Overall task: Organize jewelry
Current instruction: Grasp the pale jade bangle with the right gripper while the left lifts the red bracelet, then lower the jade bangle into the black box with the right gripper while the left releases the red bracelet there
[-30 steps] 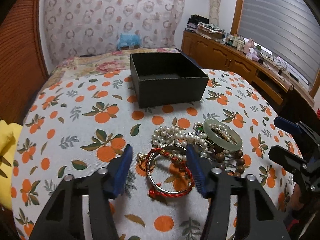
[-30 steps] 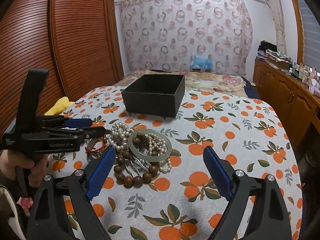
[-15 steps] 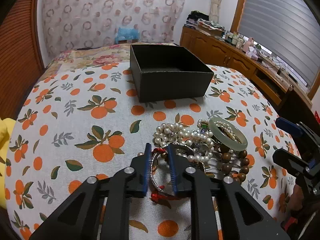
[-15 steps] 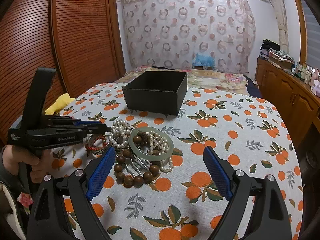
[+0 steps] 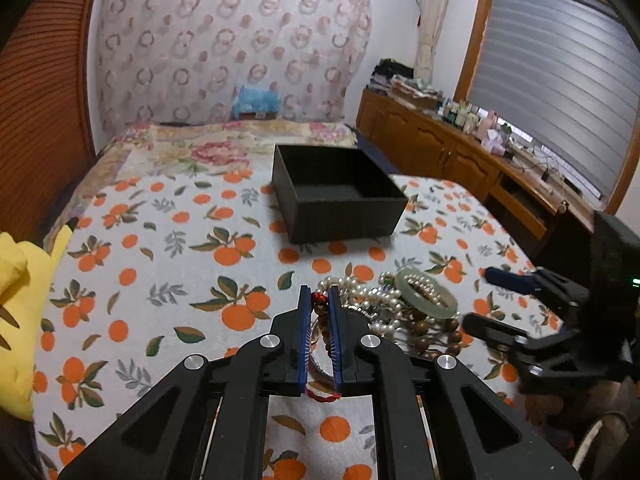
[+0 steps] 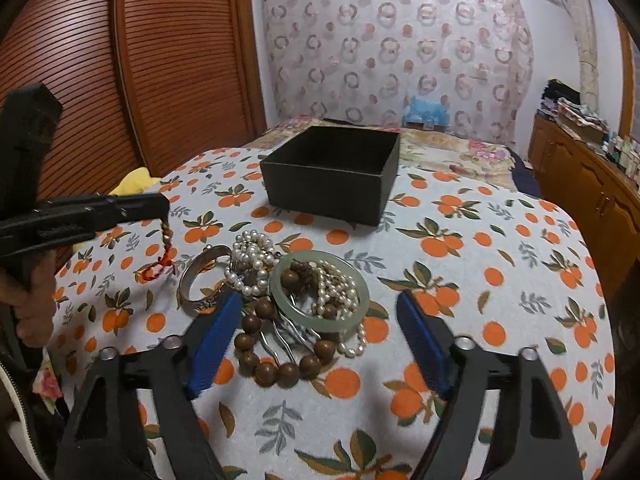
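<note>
My left gripper (image 5: 319, 300) is shut on a red string bracelet (image 6: 163, 254), which hangs from its tips above the orange-print cloth (image 6: 480, 280). The rest of the jewelry lies in a pile: a silver bangle (image 6: 196, 280), pearl strands (image 6: 252, 256), a pale green jade bangle (image 6: 298, 312) and a brown wooden bead bracelet (image 6: 276, 372). My right gripper (image 6: 318, 300) hovers low over this pile. Its jaws are closing, with the jade bangle and beads between them but untouched. An open black box (image 6: 332, 176) stands behind the pile, and nothing shows inside it.
A yellow cloth (image 5: 16, 280) lies off the table's left edge. A wooden sideboard (image 5: 440, 152) loaded with small items runs along the right wall. A bed with a floral cover (image 5: 208, 148) lies beyond the box, and louvred wooden doors (image 6: 120, 80) stand to the left.
My left gripper shut on the red string bracelet and lifted it off the cloth. My right gripper moved in over the pile and its jaws narrowed.
</note>
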`<act>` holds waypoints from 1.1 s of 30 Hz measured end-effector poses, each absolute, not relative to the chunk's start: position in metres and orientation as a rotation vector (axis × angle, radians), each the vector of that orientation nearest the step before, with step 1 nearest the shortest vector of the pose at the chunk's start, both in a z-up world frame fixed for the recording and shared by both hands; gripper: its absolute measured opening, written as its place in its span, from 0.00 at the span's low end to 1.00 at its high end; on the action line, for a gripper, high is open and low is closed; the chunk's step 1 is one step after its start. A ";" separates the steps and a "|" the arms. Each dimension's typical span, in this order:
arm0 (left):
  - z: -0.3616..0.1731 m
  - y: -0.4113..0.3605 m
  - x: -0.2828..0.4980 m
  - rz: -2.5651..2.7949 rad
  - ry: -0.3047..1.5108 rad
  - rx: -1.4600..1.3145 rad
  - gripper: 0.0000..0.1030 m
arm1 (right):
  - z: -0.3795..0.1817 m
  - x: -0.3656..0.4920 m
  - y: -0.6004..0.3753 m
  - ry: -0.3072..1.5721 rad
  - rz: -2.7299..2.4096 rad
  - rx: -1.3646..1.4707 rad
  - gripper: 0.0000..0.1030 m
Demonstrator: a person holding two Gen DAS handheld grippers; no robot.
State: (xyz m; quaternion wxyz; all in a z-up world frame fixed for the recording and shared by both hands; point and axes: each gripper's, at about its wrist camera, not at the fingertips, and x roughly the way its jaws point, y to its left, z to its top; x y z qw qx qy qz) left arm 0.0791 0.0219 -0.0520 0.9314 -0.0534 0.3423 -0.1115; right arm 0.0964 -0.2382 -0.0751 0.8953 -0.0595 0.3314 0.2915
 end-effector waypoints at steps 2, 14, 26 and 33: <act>-0.047 0.022 0.077 -0.232 0.685 -0.109 0.07 | -0.076 0.102 -0.233 0.698 0.624 -0.137 0.66; -0.035 0.018 0.074 -0.239 0.655 -0.089 0.07 | -0.090 0.121 -0.197 0.781 0.727 -0.236 0.26; -0.034 0.022 0.081 -0.228 0.647 -0.085 0.07 | -0.068 0.128 -0.212 0.732 0.730 -0.234 0.10; -0.027 0.023 0.093 -0.227 0.626 -0.084 0.07 | -0.041 0.146 -0.229 0.695 0.744 -0.174 0.10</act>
